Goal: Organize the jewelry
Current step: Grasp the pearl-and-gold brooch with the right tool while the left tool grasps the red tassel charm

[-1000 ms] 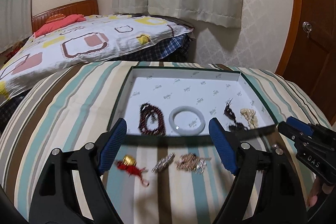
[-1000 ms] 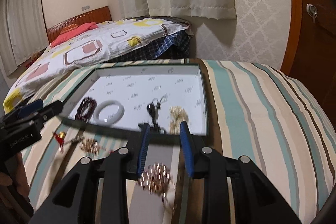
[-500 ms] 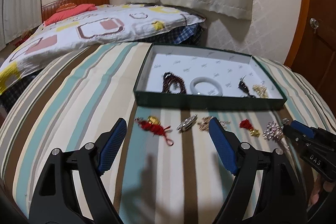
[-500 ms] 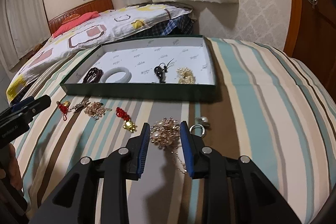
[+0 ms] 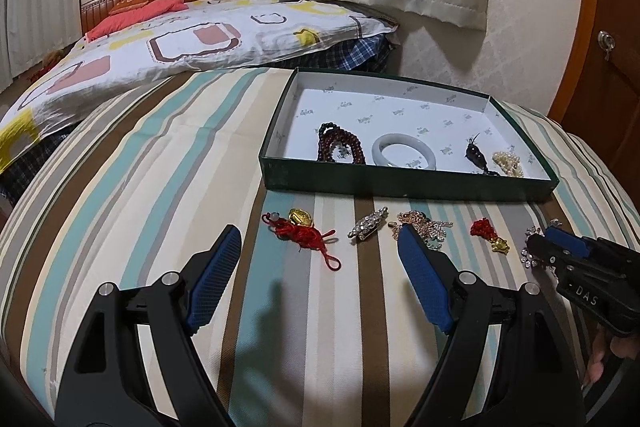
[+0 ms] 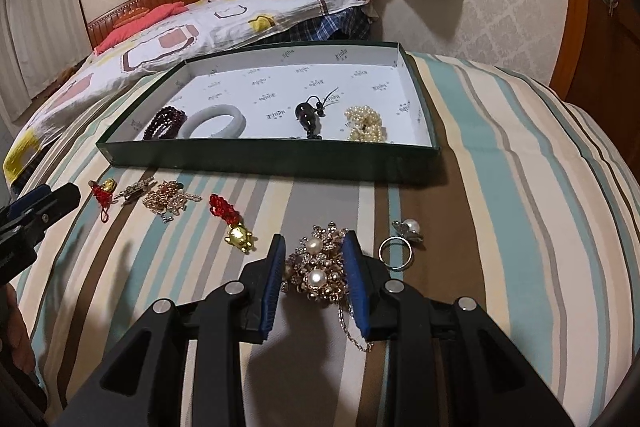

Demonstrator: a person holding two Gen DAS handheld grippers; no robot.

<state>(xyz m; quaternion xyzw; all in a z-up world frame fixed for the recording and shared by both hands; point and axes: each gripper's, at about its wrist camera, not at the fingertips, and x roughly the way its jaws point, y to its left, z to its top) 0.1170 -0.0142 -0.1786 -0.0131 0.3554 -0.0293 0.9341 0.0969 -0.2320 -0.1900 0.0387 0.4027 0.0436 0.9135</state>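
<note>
Box (image 6: 256, 157) receded; right view alone shows ring (image 6: 395, 253).

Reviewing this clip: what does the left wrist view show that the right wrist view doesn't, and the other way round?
Only the left wrist view: the left claw seen from behind, jaws wide apart with nothing between them.

Only the right wrist view: a silver ring and a pearl piece on the striped cloth, and the pearl brooch in full between the jaws of the right claw, which have just been opening.

Both: the green box with four pieces inside, and the row of loose charms in front of it.
</note>
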